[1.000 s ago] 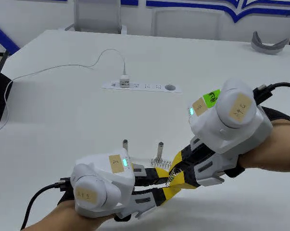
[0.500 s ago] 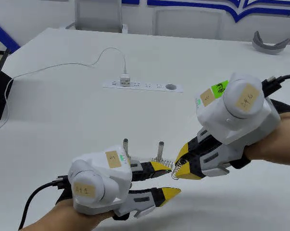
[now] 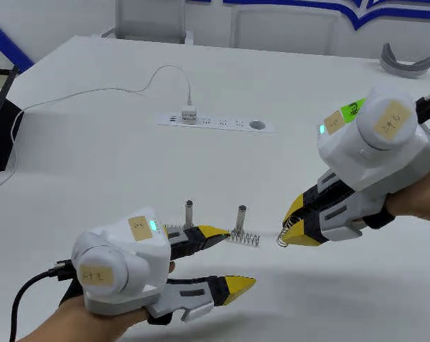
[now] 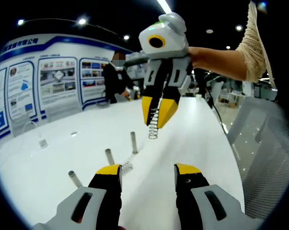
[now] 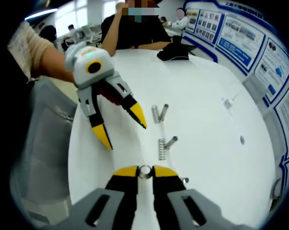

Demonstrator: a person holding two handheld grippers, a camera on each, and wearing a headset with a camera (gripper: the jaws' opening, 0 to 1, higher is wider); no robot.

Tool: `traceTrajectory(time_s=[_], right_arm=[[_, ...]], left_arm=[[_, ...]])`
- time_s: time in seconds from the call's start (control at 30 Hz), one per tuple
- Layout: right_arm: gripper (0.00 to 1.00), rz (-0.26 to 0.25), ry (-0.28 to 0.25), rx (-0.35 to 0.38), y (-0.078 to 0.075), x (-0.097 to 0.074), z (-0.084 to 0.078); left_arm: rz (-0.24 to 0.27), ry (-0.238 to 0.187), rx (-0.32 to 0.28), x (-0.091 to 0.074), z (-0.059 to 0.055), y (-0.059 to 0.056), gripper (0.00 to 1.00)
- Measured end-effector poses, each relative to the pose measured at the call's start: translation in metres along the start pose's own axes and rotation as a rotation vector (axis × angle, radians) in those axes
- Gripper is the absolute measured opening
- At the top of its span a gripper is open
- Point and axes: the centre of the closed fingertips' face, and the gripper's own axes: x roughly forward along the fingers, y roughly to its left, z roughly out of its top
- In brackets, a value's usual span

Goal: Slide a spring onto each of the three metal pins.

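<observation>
Head view puts my left gripper point(image 3: 229, 258) low on the left, its jaws spread wide with nothing between them, the upper tip lying close to the pins. Just beyond that tip the first pin point(image 3: 189, 212) stands upright on the white worktop point(image 3: 93, 164), and a loose spring point(image 3: 173, 229) lies flat at its foot, partly hidden behind my gripper. A little to the right stands the second pin point(image 3: 241, 216), also upright, with a second spring point(image 3: 244, 238) lying on its side just beside its base. Neither spring is on a pin. My left gripper view adds a third pin point(image 4: 75, 178), nearest to my jaws and in line with the other two. Farther right, my right gripper point(image 3: 289, 237) points down and left toward the pins, its jaws clamped together on one end of the held spring point(image 3: 281, 239), which dangles from the tips above the worktop, apart from the second pin. Far back across the worktop lies a power strip point(image 3: 215, 123) with a white cable point(image 3: 93, 92) trailing off to the left.
</observation>
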Motion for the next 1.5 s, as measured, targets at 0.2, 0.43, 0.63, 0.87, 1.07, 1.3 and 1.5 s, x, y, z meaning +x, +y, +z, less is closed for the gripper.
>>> traceTrajectory(time_s=[0.2, 0.43, 0.63, 0.87, 1.07, 1.3, 1.5], right_arm=[[0.12, -0.042, 0.013, 0.026, -0.016, -0.01, -0.006], [0.12, -0.078, 0.016, 0.055, -0.031, -0.017, -0.011], [0.12, -0.096, 0.022, 0.075, -0.043, -0.019, -0.014], [0.12, -0.11, 0.046, 0.084, -0.055, -0.014, -0.021], [0.12, -0.106, 0.052, 0.092, -0.062, -0.007, -0.023], [0.12, -0.09, 0.077, 0.093, -0.065, 0.004, -0.027], [0.12, -0.081, 0.083, 0.1, -0.069, 0.009, -0.03]], left_arm=[[0.038, 0.004, -0.025, -0.013, -0.005, 0.012, 0.53], [0.093, 0.005, -0.051, -0.029, -0.01, 0.026, 0.59], [0.135, 0.002, -0.063, -0.04, -0.011, 0.037, 0.63], [0.168, -0.005, -0.072, -0.049, -0.01, 0.046, 0.66], [0.189, -0.003, -0.08, -0.054, -0.012, 0.05, 0.69], [0.201, 0.005, -0.088, -0.057, -0.014, 0.051, 0.72], [0.209, 0.006, -0.097, -0.058, -0.015, 0.054, 0.73]])
